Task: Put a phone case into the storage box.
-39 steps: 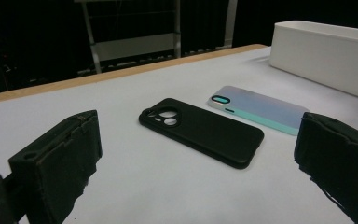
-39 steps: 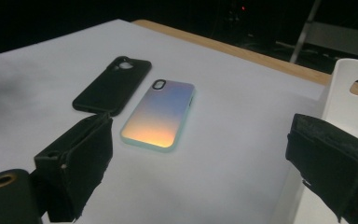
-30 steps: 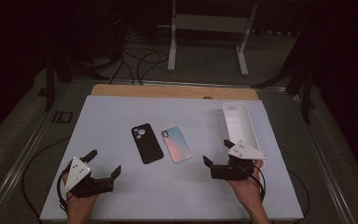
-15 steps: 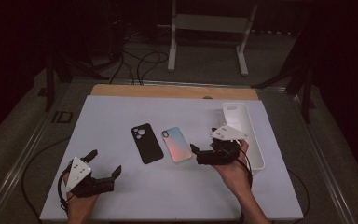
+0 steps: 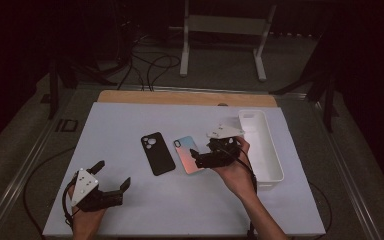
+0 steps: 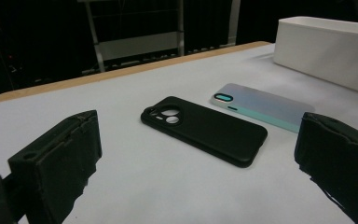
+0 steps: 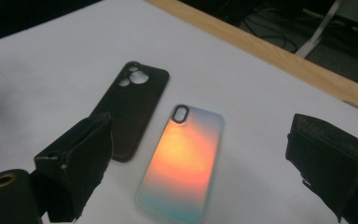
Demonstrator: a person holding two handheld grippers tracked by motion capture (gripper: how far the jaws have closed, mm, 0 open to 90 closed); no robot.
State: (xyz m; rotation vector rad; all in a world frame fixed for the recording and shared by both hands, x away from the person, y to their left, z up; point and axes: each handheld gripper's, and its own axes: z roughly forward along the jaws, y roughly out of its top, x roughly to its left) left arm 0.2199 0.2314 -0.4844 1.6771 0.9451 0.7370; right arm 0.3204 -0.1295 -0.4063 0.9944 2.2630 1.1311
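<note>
One iridescent phone case [image 7: 182, 163] between right tongs [image 7: 205, 172]

Near end of iridescent phone case [image 5: 189, 154] hidden under right gripper [image 5: 203, 159] in high view. White bin [image 6: 327, 46] cut off by right edge in left gripper view. Black phone case [image 7: 131, 106] partly covered by a jaw in right gripper view. Jaws cropped at bottom edge.

Dark room, grey floor [image 5: 220, 75], white stand [image 5: 225, 30].
</note>
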